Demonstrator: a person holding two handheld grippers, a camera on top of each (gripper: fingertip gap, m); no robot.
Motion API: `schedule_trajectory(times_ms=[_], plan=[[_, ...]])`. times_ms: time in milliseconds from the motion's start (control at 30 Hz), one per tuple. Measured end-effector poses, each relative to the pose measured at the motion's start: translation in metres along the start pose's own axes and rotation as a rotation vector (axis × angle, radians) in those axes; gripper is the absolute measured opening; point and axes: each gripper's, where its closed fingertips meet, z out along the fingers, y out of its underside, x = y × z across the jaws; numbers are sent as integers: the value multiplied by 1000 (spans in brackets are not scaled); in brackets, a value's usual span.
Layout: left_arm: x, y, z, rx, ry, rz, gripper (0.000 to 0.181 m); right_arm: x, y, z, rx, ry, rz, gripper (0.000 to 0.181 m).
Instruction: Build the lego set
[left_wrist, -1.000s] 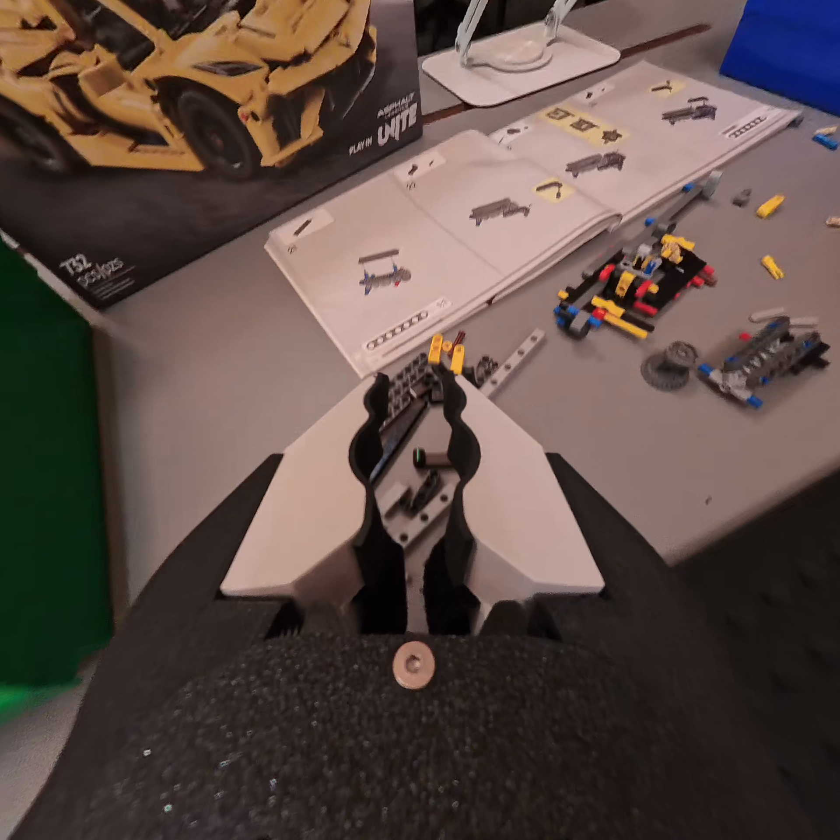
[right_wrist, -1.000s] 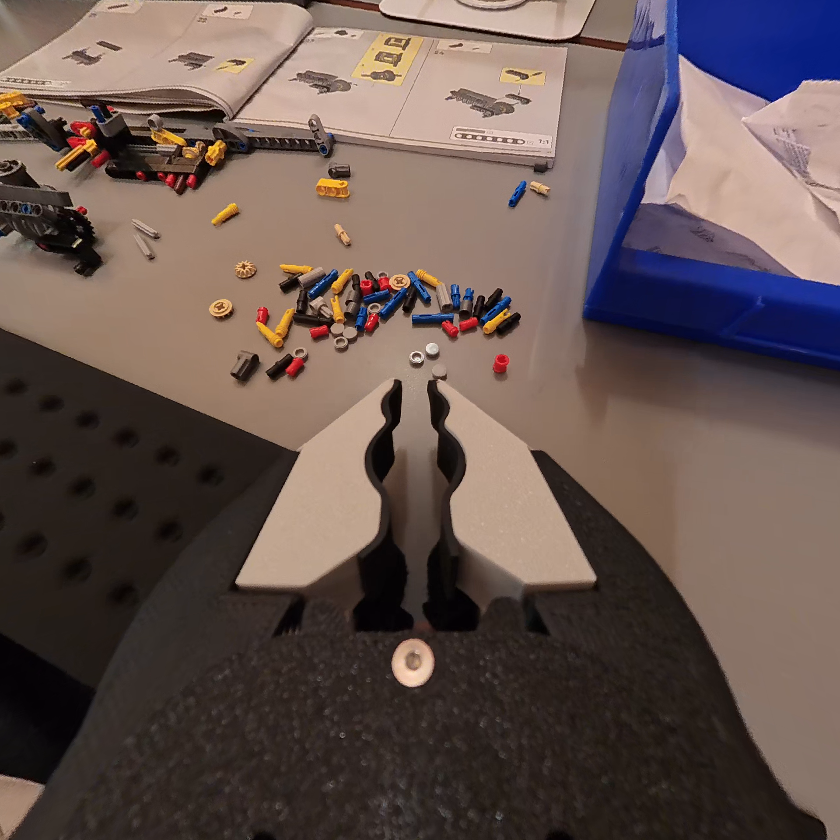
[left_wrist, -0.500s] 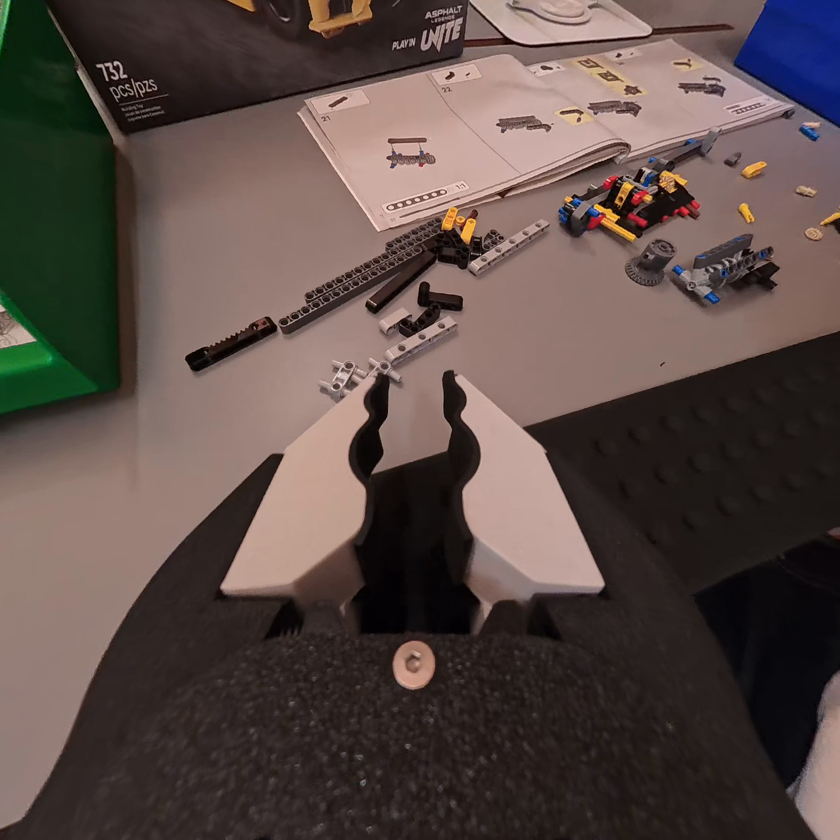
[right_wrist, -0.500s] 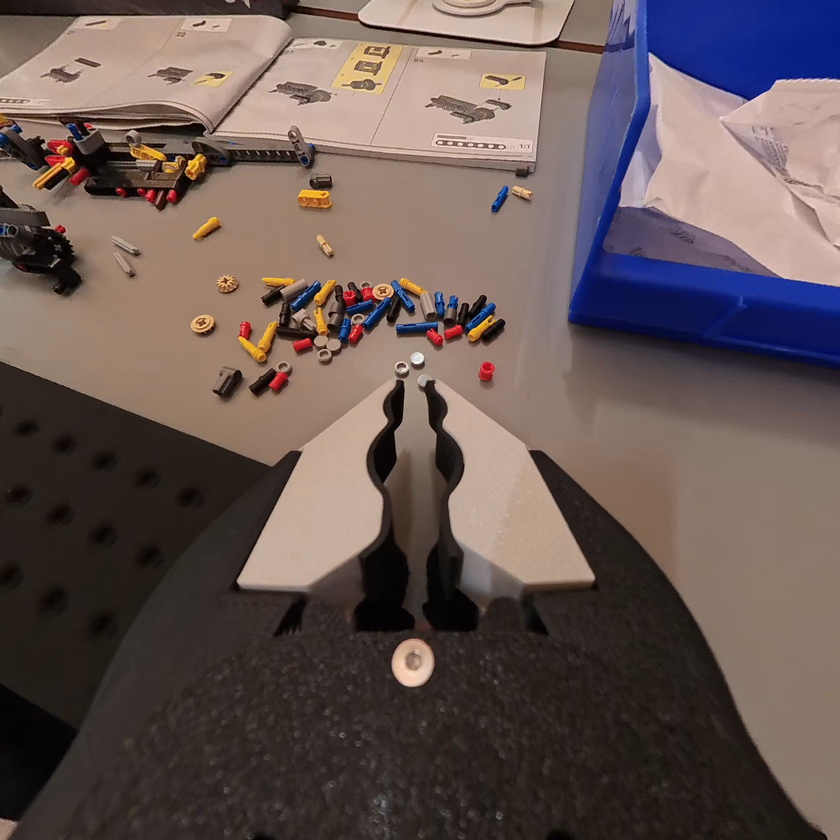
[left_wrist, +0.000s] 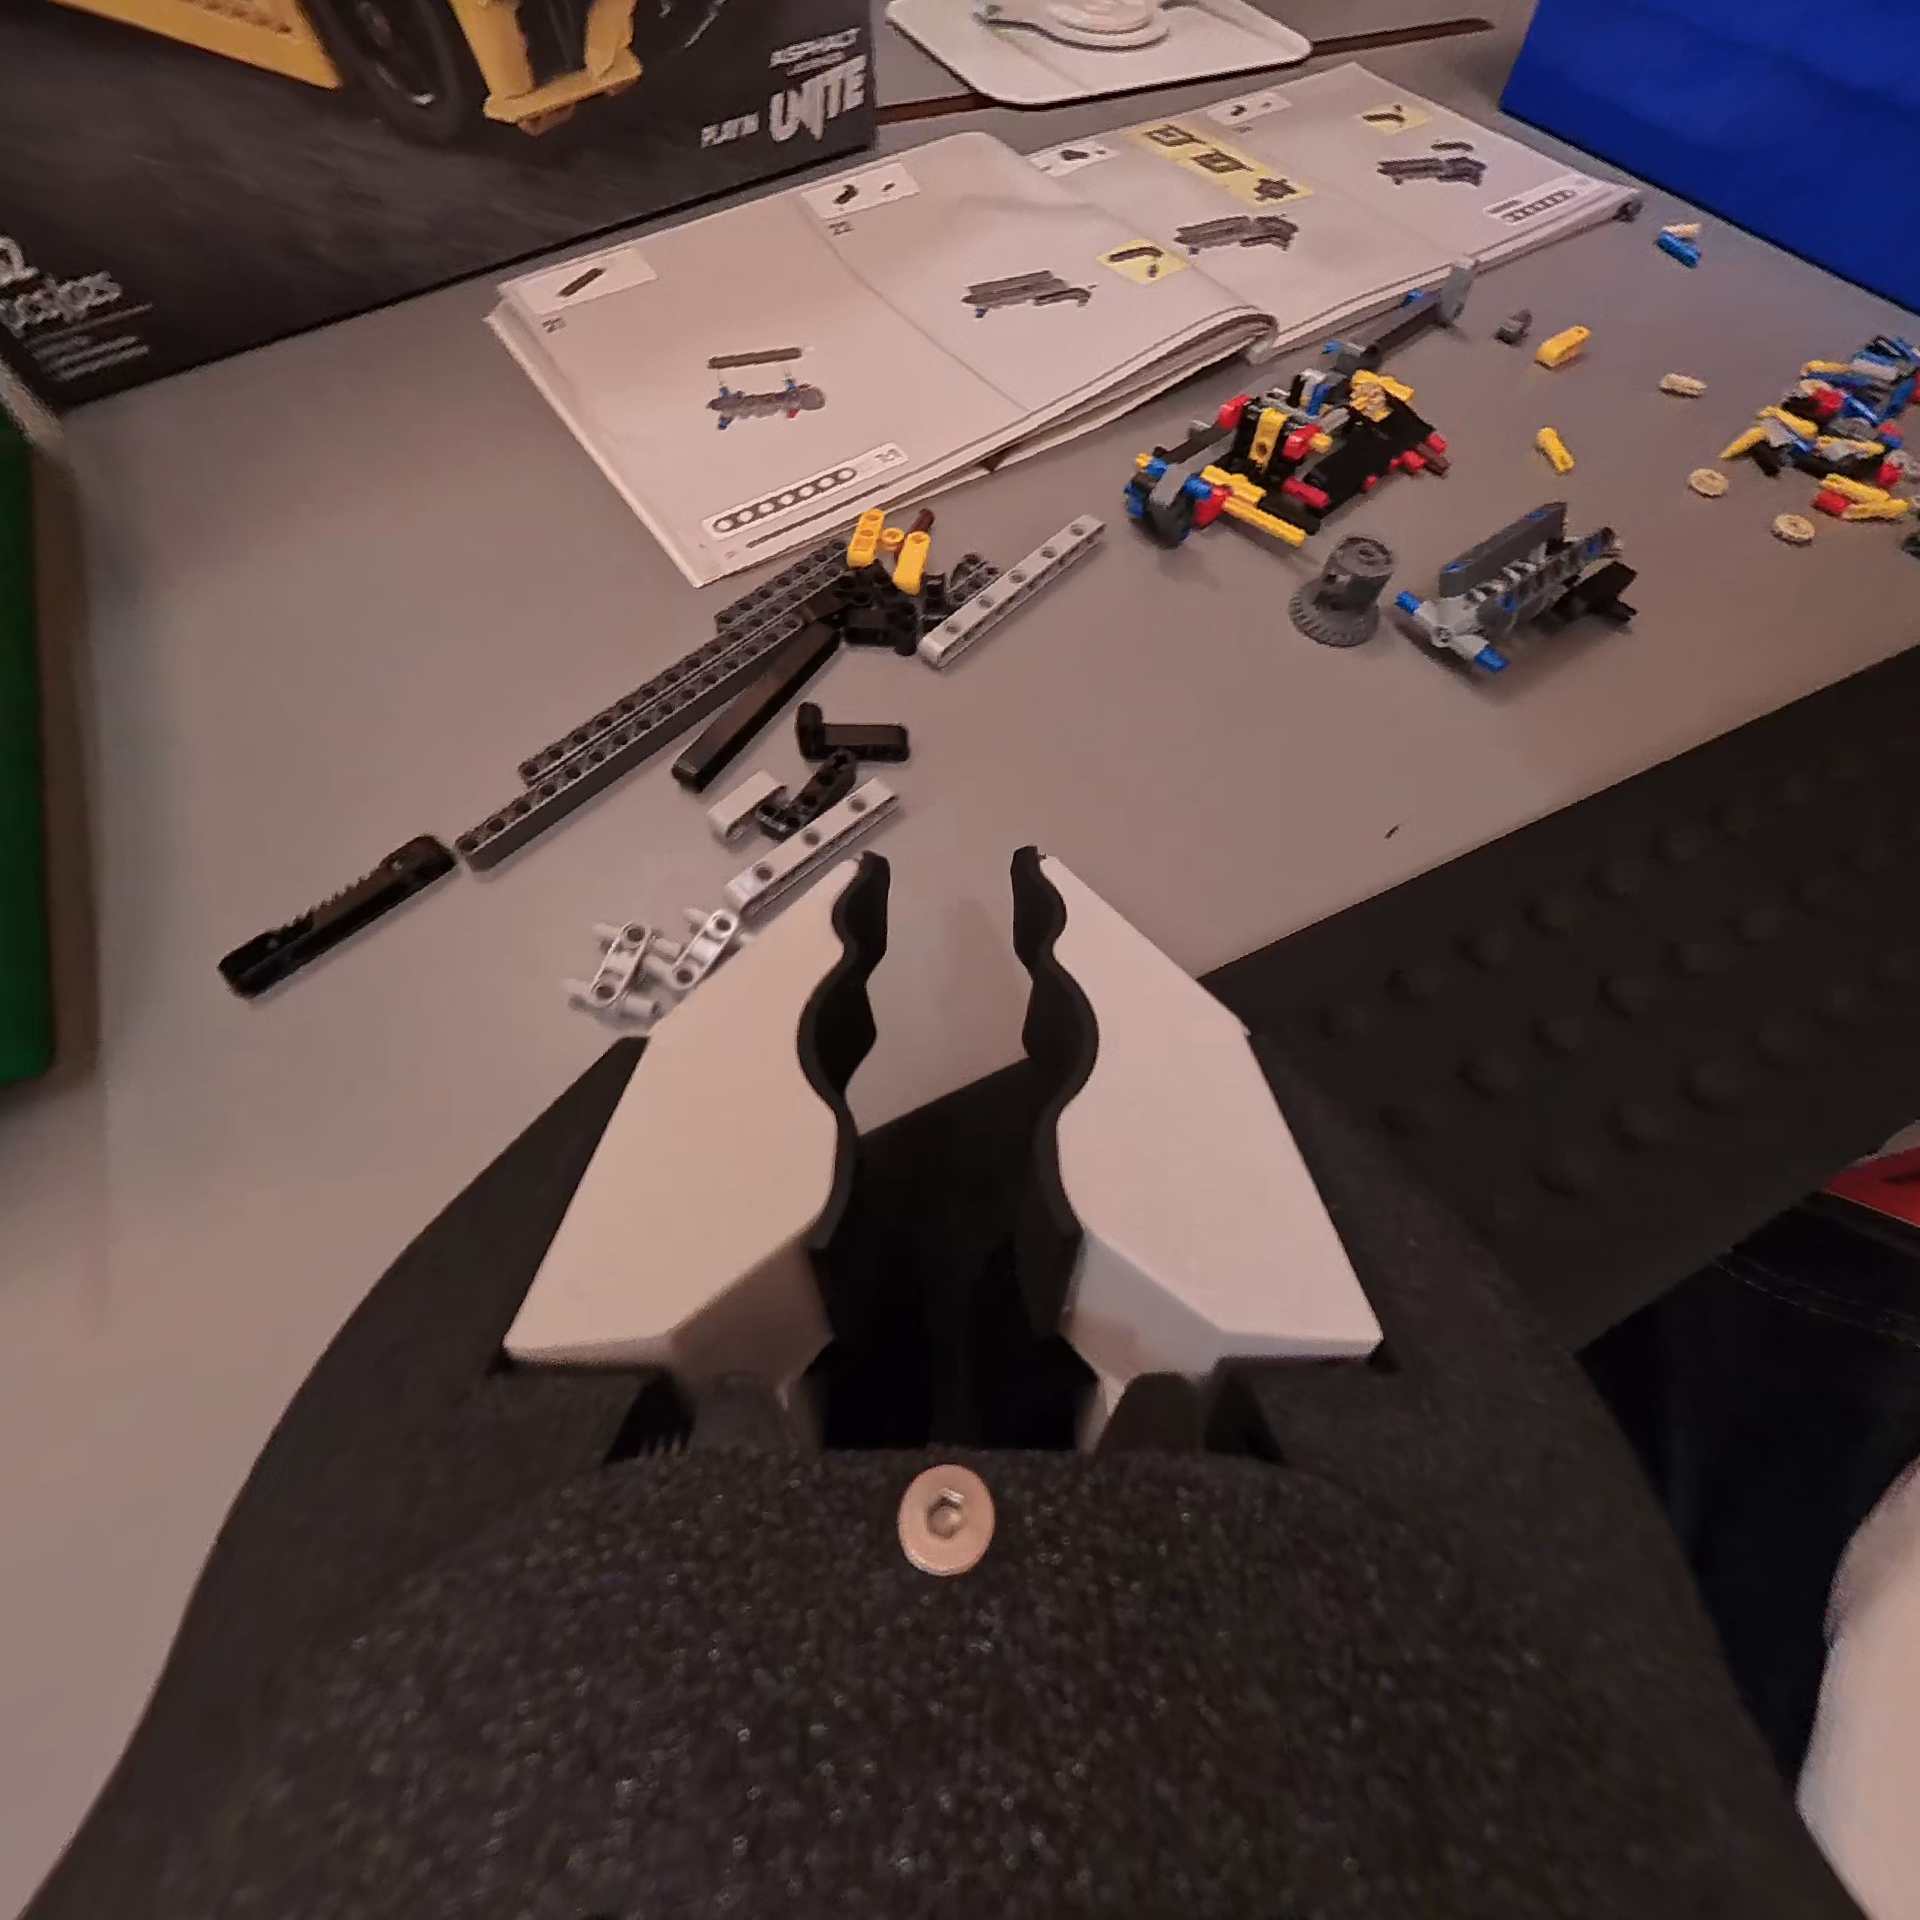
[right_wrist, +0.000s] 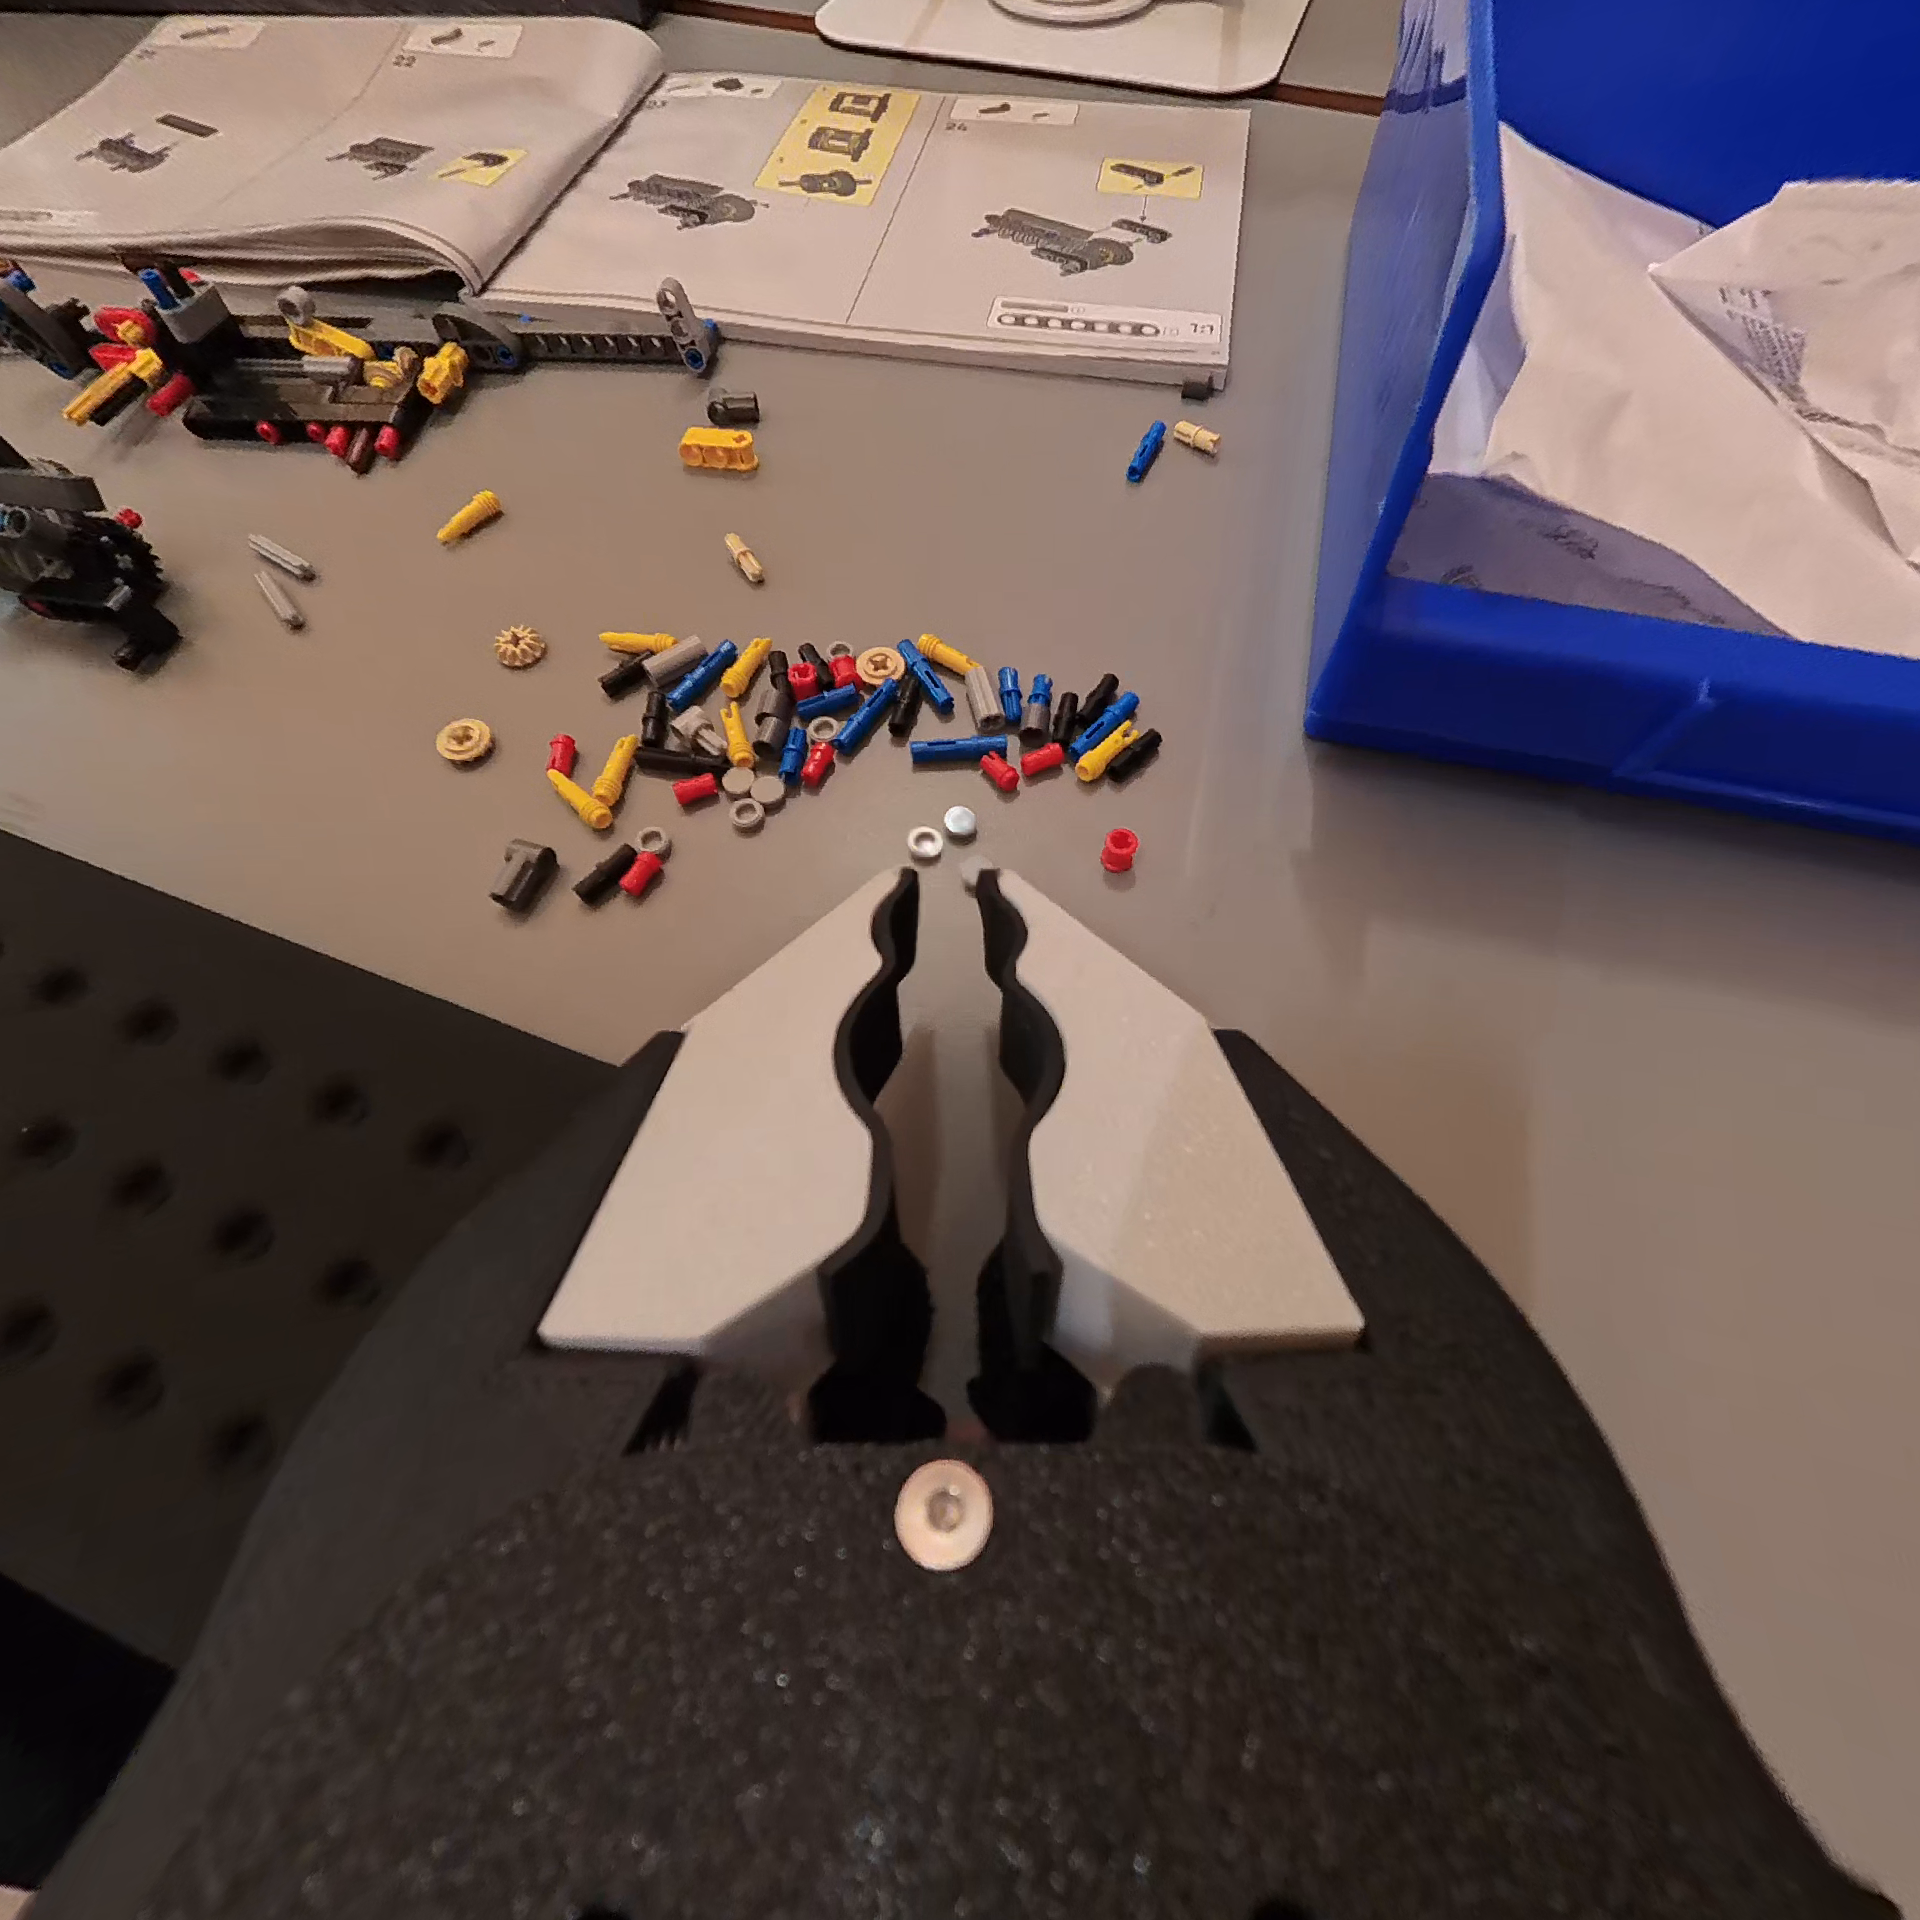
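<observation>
In the left wrist view my left gripper (left_wrist: 951, 862) is open and empty, low over the grey table near its front edge. Just ahead of it lie loose parts: long dark grey beams (left_wrist: 665, 696), a black toothed rack (left_wrist: 332, 914), a light grey beam (left_wrist: 1013, 592) and small light grey connectors (left_wrist: 655, 951). The part-built chassis (left_wrist: 1288, 457) lies farther right. In the right wrist view my right gripper (right_wrist: 943, 878) is empty, its jaws only narrowly apart. Its tips are just short of small round grey pieces (right_wrist: 940, 831) and a pile of coloured pins (right_wrist: 862, 707).
The open instruction booklet (left_wrist: 935, 312) and the set's box (left_wrist: 312, 125) lie at the back. A blue bin (right_wrist: 1558, 675) with white paper bags stands on the right and a green bin (left_wrist: 21, 727) on the left. A grey gear (left_wrist: 1345, 592) and a grey sub-assembly (left_wrist: 1517, 592) lie right of the beams. A black mat (right_wrist: 208, 1143) lies along the table's front edge. The grippers' ends are close to 50 cm from one another. The right gripper is farther from the grey gear (left_wrist: 1345, 592), some 30 cm, than the left, some 15 cm.
My left gripper has drawn back from over the beams toward the table's front edge and opened a little wider. My right gripper has crept forward toward the round grey pieces.
</observation>
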Motion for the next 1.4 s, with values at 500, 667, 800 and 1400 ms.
schedule_trajectory(times_ms=[500,667,800,1400], plan=[[74,-43,118,-208,273,323,34,-151,-64,54,-61,-422,-220,17],[67,-45,147,-243,300,353,37,-166,-67,90,-140,-466,-242,21],[72,-41,164,-267,317,398,37,-173,-63,125,-246,-507,-233,37],[79,-68,160,-117,396,385,21,-190,-70,167,-259,-469,-296,37]])
